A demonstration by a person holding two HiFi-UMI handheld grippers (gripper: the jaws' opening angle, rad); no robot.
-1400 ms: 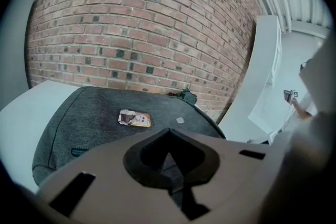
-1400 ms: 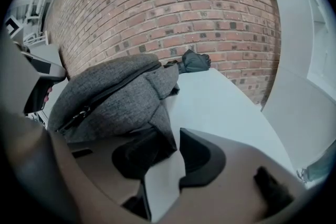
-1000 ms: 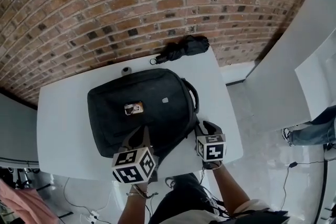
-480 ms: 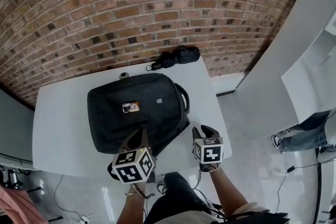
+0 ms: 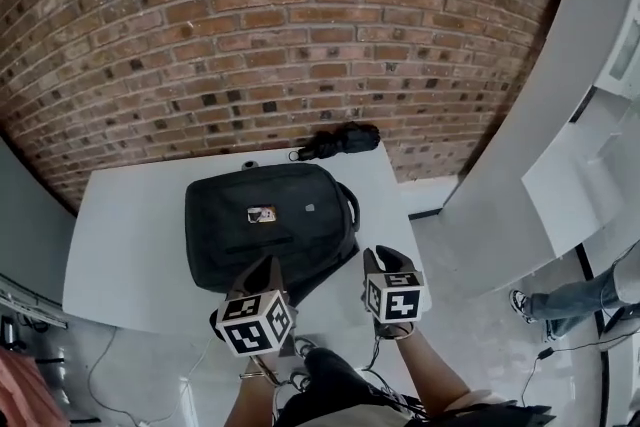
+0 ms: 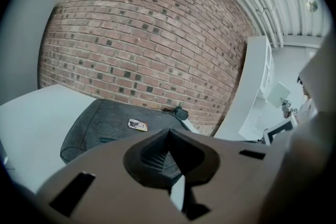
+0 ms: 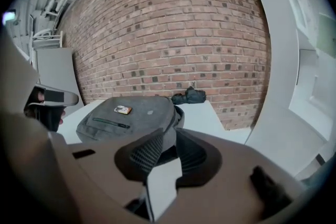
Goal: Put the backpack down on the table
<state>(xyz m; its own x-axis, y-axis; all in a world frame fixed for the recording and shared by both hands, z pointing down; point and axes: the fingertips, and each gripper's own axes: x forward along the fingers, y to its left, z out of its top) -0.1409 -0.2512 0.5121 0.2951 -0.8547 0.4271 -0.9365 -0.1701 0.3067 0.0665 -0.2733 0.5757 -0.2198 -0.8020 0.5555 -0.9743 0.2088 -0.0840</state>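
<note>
The black backpack [image 5: 270, 225] lies flat on the white table [image 5: 130, 245], a small picture patch [image 5: 262, 213] on its upper face. My left gripper [image 5: 270, 263] hovers at the backpack's near edge, jaws shut on nothing; its own view shows the backpack [image 6: 105, 123] ahead beyond the left gripper [image 6: 168, 134]. My right gripper [image 5: 375, 255] hangs just right of the pack's near corner, apart from it. In its view the right gripper [image 7: 168, 136] stands slightly open, with the backpack [image 7: 131, 113] showing through the narrow gap.
A folded black umbrella [image 5: 340, 140] lies at the table's far right corner against the brick wall [image 5: 300, 35]. A white curved wall [image 5: 540, 165] stands to the right. A person's legs [image 5: 590, 300] show on the floor at lower right.
Both grippers have drawn back from the backpack toward the table's near edge. The backpack stays flat on the table. The head view has pulled back and takes in more wall.
</note>
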